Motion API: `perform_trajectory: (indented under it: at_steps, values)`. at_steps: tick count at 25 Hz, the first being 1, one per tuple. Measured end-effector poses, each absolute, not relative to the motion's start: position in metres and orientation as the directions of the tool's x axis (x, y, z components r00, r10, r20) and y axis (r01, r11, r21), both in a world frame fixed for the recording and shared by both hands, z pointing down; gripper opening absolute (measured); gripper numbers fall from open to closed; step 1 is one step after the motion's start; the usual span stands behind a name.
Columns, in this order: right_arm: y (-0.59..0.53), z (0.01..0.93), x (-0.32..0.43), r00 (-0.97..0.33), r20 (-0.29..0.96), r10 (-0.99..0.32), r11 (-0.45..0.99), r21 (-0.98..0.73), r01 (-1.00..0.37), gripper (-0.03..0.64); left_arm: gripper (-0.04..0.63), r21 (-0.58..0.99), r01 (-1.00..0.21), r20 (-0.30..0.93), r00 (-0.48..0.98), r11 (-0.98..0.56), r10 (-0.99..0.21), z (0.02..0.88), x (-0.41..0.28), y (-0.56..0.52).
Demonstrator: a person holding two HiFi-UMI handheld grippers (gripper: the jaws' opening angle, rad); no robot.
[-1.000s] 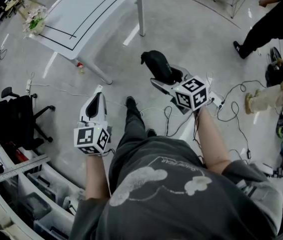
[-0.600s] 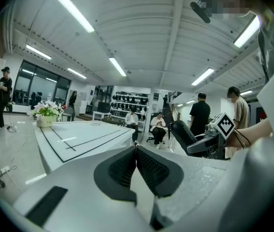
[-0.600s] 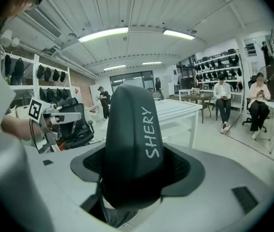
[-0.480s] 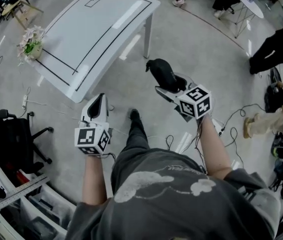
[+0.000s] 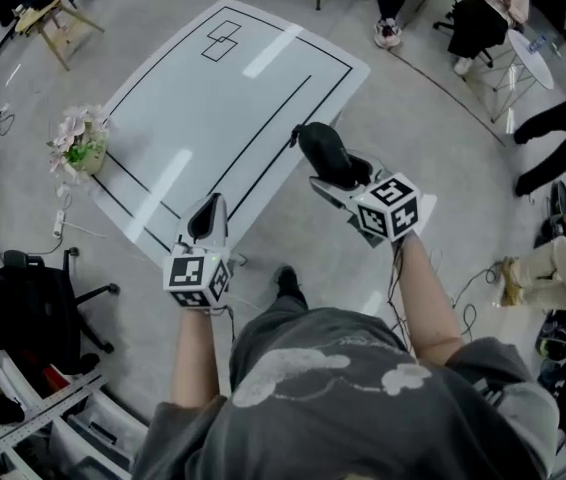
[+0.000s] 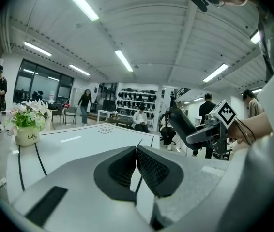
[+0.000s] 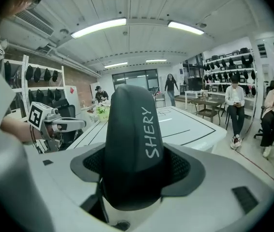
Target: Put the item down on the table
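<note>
On the right gripper (image 7: 134, 167), the jaws are spread wide and clamped on a black case (image 7: 129, 124) lettered SHERY. The case is held upright in the air at the centre of the head view, beside the white table's (image 5: 193, 98) right edge. The left gripper (image 6: 136, 166) is seen with jaws pressed together, nothing between them. A flower pot (image 5: 81, 146) is spotted at the table's left edge.

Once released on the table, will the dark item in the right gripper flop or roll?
The dark item is probably stiff: it juts unsupported beyond the right gripper without sagging. Its rounded end suggests it may rock or roll.
</note>
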State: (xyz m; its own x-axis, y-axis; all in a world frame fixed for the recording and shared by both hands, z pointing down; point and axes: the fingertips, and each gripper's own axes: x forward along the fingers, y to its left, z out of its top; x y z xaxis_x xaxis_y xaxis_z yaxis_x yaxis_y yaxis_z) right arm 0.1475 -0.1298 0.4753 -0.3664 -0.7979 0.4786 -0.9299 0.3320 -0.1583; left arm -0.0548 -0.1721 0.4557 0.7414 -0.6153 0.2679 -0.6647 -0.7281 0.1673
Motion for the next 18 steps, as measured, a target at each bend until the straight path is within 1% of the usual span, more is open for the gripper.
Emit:
perform_trajectory:
  at_steps: [4,9,18]
  values:
    - [-0.166,0.481,0.14,-0.391,0.491,-0.779,0.363,-0.155,-0.919,0.327,0.005,0.19,-0.702,0.296,0.707,-0.686,-0.642,0.47,-0.065,-0.206]
    - [-0.199,0.49,0.133,-0.424,0.507,-0.75,0.408,-0.149,-0.901,0.327,0.005,0.196,-0.736,0.296,0.674,-0.648,-0.677,0.474,-0.077,-0.229]
    - [-0.292,0.507,0.127,-0.507,0.541,-0.671,0.555,-0.087,-0.827,0.327,0.005,0.173,-0.823,0.278,0.568,-0.541,-0.775,0.474,-0.093,-0.275]
